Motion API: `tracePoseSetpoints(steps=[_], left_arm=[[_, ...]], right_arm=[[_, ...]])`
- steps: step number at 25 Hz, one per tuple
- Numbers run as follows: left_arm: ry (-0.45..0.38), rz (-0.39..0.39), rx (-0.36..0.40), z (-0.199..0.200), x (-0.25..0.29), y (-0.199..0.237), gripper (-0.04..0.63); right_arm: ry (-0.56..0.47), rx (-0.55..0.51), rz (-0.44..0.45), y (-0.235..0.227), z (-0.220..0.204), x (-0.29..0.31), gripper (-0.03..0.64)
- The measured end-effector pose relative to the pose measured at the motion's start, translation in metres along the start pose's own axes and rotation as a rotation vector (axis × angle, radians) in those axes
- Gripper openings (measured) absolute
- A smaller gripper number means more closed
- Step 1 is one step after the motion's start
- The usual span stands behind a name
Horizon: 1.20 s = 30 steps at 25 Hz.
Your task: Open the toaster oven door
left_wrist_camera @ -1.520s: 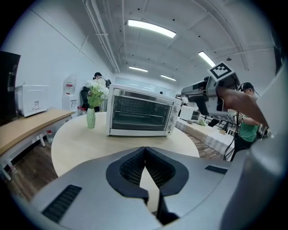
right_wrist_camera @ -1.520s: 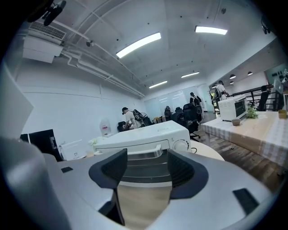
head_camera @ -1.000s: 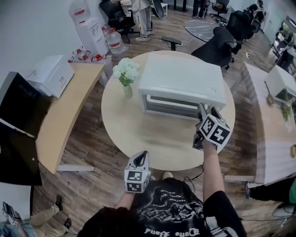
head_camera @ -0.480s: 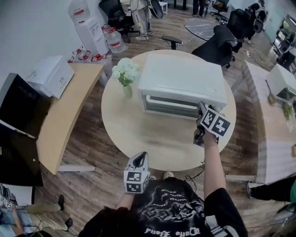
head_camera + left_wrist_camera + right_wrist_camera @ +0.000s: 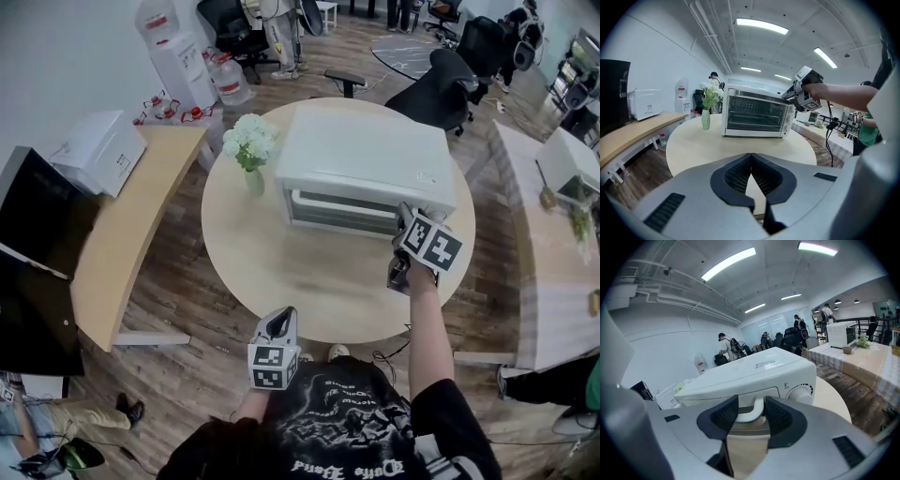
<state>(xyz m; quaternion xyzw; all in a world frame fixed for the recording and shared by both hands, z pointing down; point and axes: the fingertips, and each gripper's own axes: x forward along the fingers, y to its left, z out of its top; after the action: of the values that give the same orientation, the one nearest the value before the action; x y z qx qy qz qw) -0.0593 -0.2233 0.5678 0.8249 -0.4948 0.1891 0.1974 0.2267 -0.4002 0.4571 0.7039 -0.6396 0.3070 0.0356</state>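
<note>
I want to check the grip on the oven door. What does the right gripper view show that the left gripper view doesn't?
Only the right gripper view: the door handle between the right gripper's closing jaws, and the toaster oven's top surface.

Only the left gripper view: the oven's glass door face on and closed, a vase of flowers, and the left gripper with its jaws together on nothing.

Both: the oven standing on the round table, and the right gripper at the oven's upper front edge.
</note>
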Motion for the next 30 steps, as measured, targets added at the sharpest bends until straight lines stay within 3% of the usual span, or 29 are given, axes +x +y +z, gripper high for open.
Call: tracePoseSetpoints(steps=[16,30], left_arm=[[0.001,0.023,-0.016,-0.002,-0.004,0.005,0.02],[-0.004,0.002,-0.031,-0.006,-0.006,0.006,0.02]], right_arm=[[0.005,-0.048,0.0,-0.002,-0.018,-0.02,0.189],[0.015,-0.127,0.001,-0.002,-0.057,-0.046,0.187]])
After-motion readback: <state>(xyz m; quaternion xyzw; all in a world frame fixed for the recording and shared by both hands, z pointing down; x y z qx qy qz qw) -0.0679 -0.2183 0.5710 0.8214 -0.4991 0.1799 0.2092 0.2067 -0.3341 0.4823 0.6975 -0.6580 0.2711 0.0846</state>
